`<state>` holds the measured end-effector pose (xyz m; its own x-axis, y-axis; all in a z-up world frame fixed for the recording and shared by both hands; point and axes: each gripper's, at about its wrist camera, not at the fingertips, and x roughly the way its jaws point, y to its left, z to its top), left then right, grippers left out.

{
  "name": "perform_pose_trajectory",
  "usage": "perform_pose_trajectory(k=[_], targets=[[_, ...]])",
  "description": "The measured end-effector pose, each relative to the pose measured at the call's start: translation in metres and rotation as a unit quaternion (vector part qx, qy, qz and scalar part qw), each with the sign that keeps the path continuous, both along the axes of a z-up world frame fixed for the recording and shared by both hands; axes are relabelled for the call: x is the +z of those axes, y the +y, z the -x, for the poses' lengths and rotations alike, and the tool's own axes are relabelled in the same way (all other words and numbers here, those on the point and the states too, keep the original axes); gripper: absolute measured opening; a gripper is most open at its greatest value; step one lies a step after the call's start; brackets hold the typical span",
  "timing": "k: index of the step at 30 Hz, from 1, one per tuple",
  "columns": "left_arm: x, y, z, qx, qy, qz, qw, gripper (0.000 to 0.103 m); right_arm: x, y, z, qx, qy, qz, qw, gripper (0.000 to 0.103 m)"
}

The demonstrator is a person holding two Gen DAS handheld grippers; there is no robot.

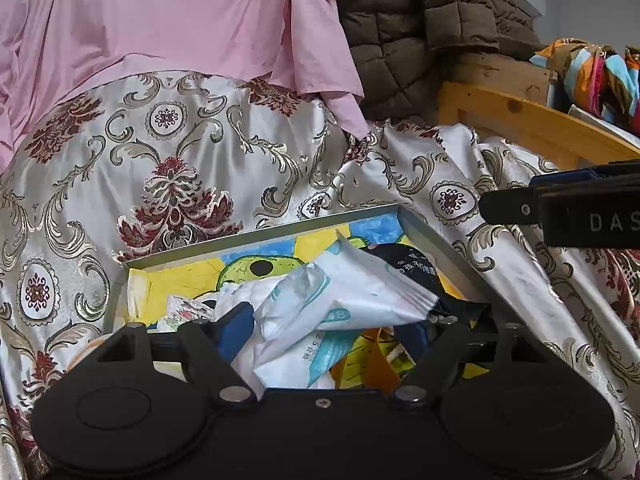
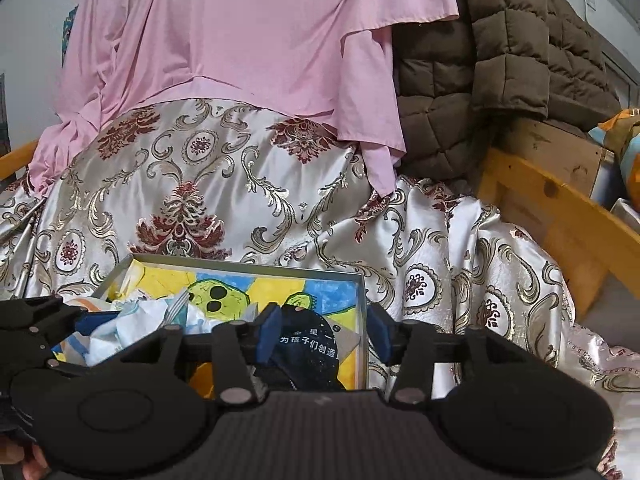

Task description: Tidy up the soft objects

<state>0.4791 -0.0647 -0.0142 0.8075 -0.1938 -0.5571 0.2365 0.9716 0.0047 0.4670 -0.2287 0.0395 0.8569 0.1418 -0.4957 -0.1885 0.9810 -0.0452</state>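
A shallow grey tray (image 1: 260, 236) (image 2: 240, 264) lined with a yellow, blue and green drawing lies on a patterned satin cloth. In the left wrist view a crumpled white and light-blue soft packet (image 1: 340, 296) rests in the tray between the spread jaws of my left gripper (image 1: 328, 332); the pads do not visibly press it. A black packet with white lettering (image 2: 308, 344) (image 1: 416, 264) lies at the tray's right end. My right gripper (image 2: 324, 332) (image 1: 504, 200) stands open over it, its right finger outside the tray wall. The left gripper (image 2: 60, 316) shows at the left edge of the right wrist view.
Silver satin cloth with red and gold ornaments (image 1: 180, 152) (image 2: 208, 184) covers the surface. A pink garment (image 1: 160, 12) (image 2: 240, 40) and a brown quilted jacket (image 1: 420, 28) (image 2: 500, 40) hang behind. A wooden frame (image 1: 520, 120) (image 2: 560, 208) and a colourful scarf (image 1: 600, 72) are at the right.
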Motion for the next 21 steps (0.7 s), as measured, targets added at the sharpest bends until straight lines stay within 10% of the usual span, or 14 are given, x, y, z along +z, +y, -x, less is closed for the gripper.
perform_pose_trajectory(k=[21], targets=[[0.029, 0.020, 0.045, 0.024, -0.029, 0.047, 0.9982, 0.087, 0.026, -0.012, 0.041, -0.005, -0.022, -0.019, 1.000, 0.090]])
